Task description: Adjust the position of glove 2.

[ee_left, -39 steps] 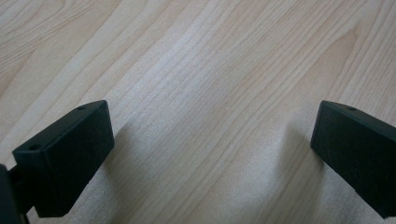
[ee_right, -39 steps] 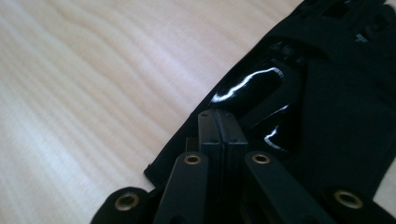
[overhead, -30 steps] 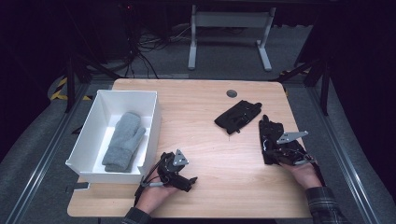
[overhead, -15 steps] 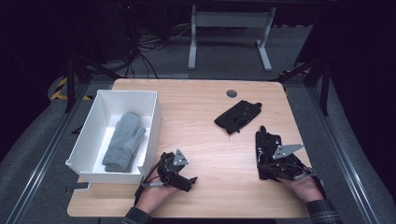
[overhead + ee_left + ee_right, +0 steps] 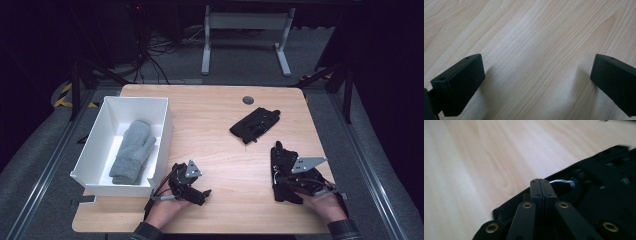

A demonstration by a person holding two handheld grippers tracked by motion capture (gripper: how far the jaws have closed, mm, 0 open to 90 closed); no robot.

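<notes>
The left hand-held gripper rests low on the wooden counter, its jaws spread wide over bare wood. Just to its left stands a white bin holding a grey mitten. The right hand-held gripper has its jaws pressed together on a black glove lying under it. Ahead of it, a second black glove lies apart.

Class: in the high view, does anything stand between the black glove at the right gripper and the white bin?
Mostly bare table lies between. The left gripper rests by the white bin's near right corner, close to a straight path from the black glove. The other black glove lies farther back, out of the way.
</notes>
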